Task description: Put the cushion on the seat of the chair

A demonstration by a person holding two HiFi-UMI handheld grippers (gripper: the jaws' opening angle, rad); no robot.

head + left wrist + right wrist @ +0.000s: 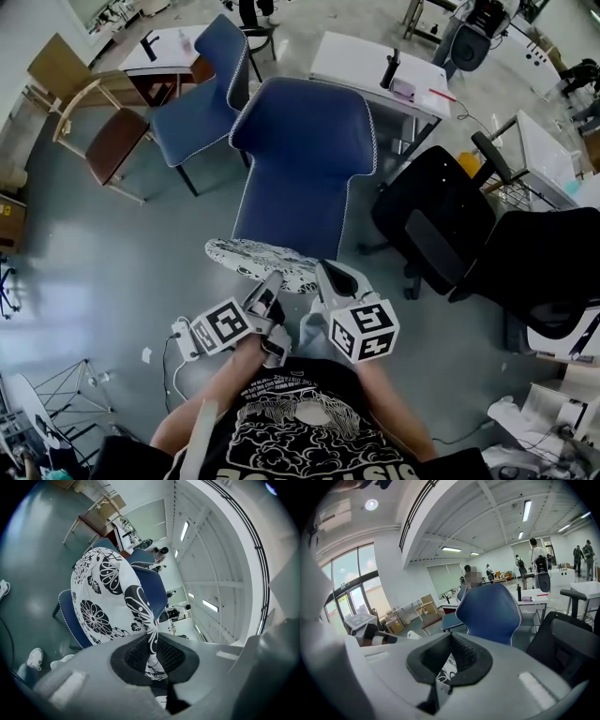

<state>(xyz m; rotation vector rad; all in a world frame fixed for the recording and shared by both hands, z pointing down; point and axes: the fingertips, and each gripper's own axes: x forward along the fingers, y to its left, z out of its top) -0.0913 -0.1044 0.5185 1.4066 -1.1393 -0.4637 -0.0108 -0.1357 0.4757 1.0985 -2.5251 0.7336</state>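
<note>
L claw [273, 287] + R claw [327, 275] both clamping near edge of floral cushion [255, 260], holding it over blue chair [305, 155] seat [68, 617]; contact w/ seat unclear. Placing step ongoing. Next, prob.: lowering flat, centring, then letting go.

**Both grippers clamped on the cushion's near edge**

Fig. My left forearm [200, 412] and right forearm [398, 417] reach away from my body, side by side. My left gripper [273, 284] points to the far side and slightly downward, its jaws nearly together with the pads pinching a fold of the cushion [255, 259]. My right gripper [328, 278], just beside it, takes the same pose, its pads also pressed on patterned fabric. The two marker cubes sit near each other without touching.
</note>
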